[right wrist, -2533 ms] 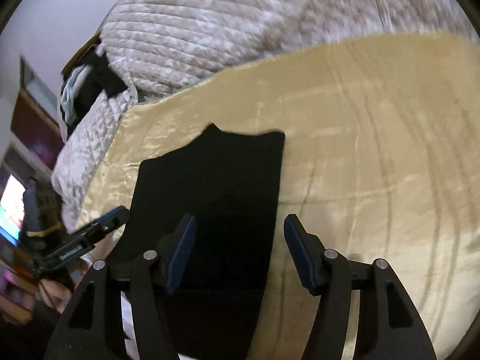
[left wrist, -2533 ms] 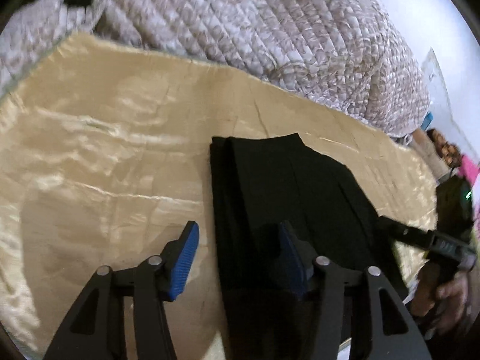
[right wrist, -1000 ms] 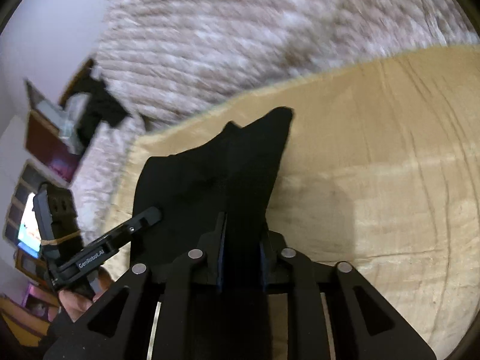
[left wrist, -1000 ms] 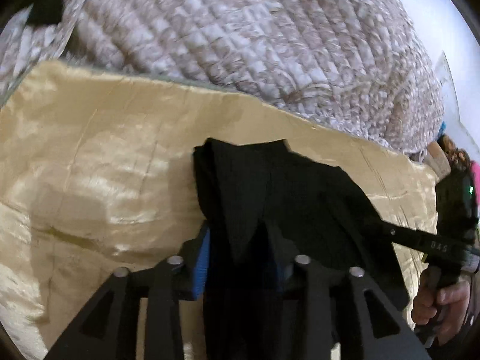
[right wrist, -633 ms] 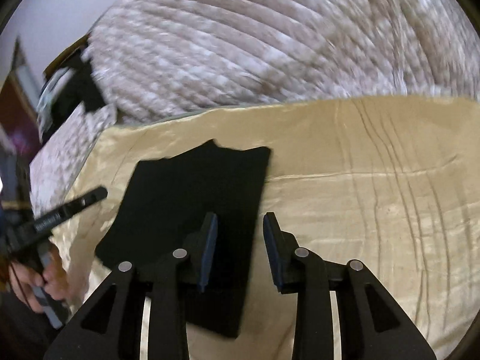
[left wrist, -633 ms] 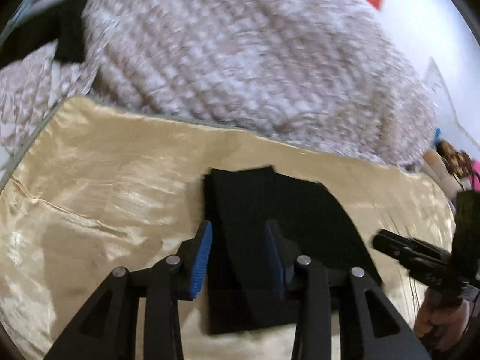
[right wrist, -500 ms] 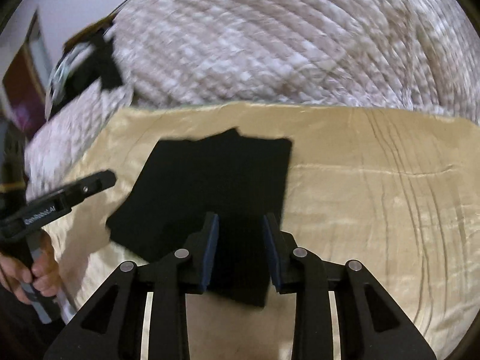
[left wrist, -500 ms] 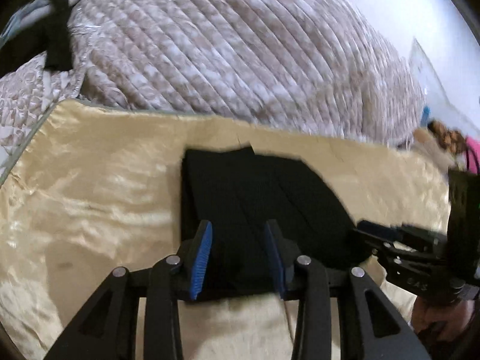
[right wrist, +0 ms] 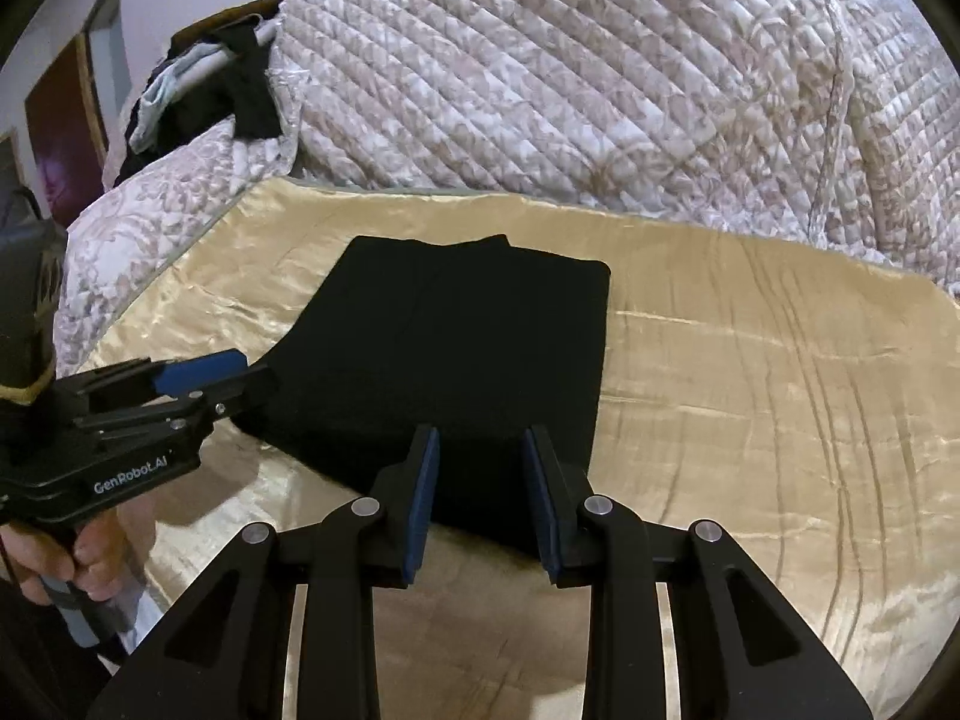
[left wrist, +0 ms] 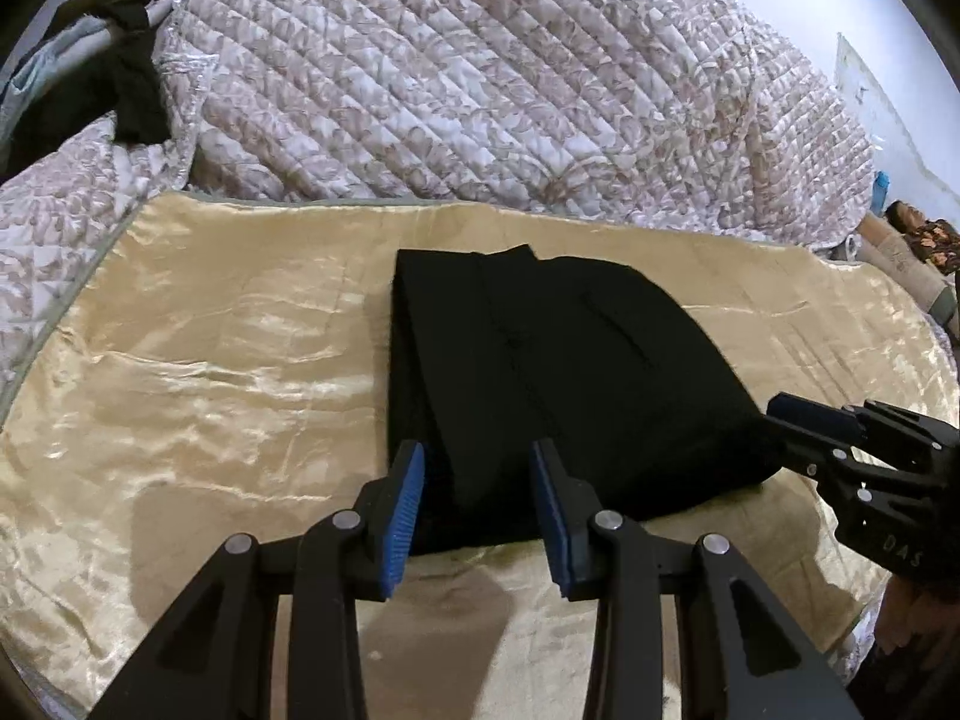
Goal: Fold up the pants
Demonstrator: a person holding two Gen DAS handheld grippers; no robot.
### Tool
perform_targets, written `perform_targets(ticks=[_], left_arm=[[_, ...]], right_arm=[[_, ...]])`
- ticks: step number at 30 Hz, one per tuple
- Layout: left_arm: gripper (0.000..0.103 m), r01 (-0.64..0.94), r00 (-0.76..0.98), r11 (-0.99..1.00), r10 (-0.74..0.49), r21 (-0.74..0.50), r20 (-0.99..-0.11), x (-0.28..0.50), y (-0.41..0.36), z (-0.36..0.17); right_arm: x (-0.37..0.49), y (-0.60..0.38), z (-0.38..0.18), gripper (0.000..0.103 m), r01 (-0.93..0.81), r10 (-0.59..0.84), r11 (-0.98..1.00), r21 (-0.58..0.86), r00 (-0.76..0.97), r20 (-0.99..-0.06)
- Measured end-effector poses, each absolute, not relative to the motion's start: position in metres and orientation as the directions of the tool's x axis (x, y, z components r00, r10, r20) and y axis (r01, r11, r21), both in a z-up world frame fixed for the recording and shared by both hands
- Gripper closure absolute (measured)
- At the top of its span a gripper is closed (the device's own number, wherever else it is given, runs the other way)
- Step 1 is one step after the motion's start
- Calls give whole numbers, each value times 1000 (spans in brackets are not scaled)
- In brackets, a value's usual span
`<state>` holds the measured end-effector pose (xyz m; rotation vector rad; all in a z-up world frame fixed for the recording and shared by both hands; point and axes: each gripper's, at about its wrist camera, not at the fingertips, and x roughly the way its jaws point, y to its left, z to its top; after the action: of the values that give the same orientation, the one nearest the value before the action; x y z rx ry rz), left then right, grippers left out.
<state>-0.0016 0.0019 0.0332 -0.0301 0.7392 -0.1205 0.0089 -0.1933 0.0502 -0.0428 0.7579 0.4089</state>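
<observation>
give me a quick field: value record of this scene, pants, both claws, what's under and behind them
pants: black pants, folded into a compact flat stack
surface: shiny gold cloth, wrinkled, pants lie on it
left claw: left claw open, empty, at the near edge of the pants
right claw: right claw open, empty, at the near edge of the pants
behind: quilted blanket heaped past the cloth
far left: dark clothes piled on the blanket

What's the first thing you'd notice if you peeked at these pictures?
The black pants, folded into a neat block in the middle of the shiny gold cloth. Both the left gripper and the right gripper sit open at its near edge. A big quilt is heaped behind.
</observation>
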Motion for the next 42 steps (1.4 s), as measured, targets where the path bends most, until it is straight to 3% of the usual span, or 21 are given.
perform_targets(ticks=[8, 15, 20, 25, 28, 42], left_arm=[[61, 68, 709, 995, -95, -66, -698, 6, 7, 25], [62, 40, 719, 998, -65, -52, -692, 8, 12, 36], [62, 120, 731, 990, -135, -69, -669, 33, -1, 54], [62, 137, 663, 987, -158, -88, -731, 60, -8, 25], [62, 137, 675, 989, -137, -59, -725, 60, -8, 25], [62, 98, 689, 994, -108, -56, -716, 43, -4, 29]], right_arm=[[17, -189, 32, 73, -370, 328, 922, 109, 604, -727], [13, -198, 45, 73, -351, 344, 927, 136, 644, -683], [34, -196, 49, 73, -342, 352, 926, 159, 631, -692], [78, -188, 33, 73, -342, 365, 920, 194, 560, -744], [89, -203, 32, 76, -295, 382, 921, 253, 567, -730], [97, -216, 38, 74, -266, 355, 933, 241, 593, -722]])
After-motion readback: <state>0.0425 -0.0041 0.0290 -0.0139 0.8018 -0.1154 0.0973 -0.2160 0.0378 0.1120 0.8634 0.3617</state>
